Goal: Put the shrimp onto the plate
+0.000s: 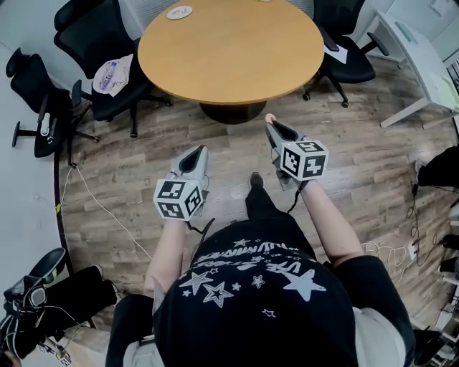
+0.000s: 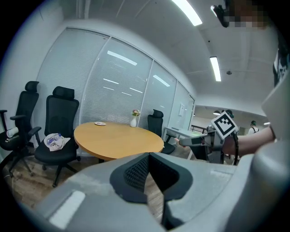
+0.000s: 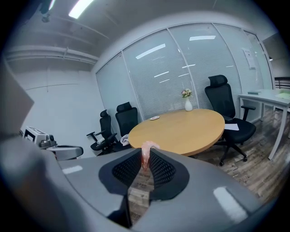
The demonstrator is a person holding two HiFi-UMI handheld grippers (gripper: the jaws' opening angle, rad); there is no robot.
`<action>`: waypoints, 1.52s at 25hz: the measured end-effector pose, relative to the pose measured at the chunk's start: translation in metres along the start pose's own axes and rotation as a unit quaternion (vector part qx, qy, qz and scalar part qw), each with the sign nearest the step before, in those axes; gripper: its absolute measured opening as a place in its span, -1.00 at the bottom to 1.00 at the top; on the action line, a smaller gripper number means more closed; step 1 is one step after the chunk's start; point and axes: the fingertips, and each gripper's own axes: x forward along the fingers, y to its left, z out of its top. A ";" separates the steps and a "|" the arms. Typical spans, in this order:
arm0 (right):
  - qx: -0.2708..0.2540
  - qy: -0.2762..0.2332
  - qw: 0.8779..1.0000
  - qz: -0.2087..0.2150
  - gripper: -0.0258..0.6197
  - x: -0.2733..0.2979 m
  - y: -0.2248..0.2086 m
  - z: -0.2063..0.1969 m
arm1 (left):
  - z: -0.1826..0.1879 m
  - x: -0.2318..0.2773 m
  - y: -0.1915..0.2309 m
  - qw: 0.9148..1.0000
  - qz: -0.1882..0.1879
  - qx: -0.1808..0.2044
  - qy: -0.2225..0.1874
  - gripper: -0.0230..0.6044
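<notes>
Nearest: person's black star-print shirt [image 1: 265, 287], forearms out in front, one hand-held gripper each.

Right hand-held gripper [image 3: 146, 162]: jaws clamped on the shrimp [image 3: 147, 149]. Pink body pinched at the very tips, a bit poking out past them. It's in the air over the wood floor [image 1: 143, 172], just short of the near edge of the round table [image 1: 229, 50].

Left hand-held gripper [image 2: 147, 158]: jaws together, nothing between them, held lower and further back. Idle, as far as I can judge.

Step in hand, my read: carry to the plate [image 1: 179, 11].
- Plate sits at the far-left edge of the table, well apart from the shrimp, so the whole tabletop lies between. Probably better to walk round the left side than to stretch across.
- Grip is at the tips only. Keep the squeeze steady, no quick swings, or it could slip out.
- Come down until the shrimp is nearly touching the plate, then open. Dropping from height risks a bounce off a small plate.

Containers:
- Plate: small, white, with a reddish mark in the middle. Can't tell whether that's print or food. No shrimp clearly on it.
- White vase [image 2: 134, 121] at the far edge of the table, holds a few flowers.
- Pale bag [image 1: 111, 75] on the seat of a black chair [image 1: 107, 97] to the left. Contents unreadable.
</notes>
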 end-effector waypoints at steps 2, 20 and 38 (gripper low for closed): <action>0.001 0.002 1.000 0.005 -0.73 0.019 -0.011 0.010 | 0.008 0.017 0.010 1.000 0.007 0.001 -0.001 -0.92; 0.007 0.017 0.999 0.040 -0.73 0.144 -0.106 0.101 | 0.075 0.151 0.065 0.998 0.057 -0.020 -0.004 -0.92; 0.007 0.013 0.996 0.089 -0.73 0.215 -0.136 0.159 | 0.123 0.191 0.109 0.991 0.125 -0.022 -0.035 -0.92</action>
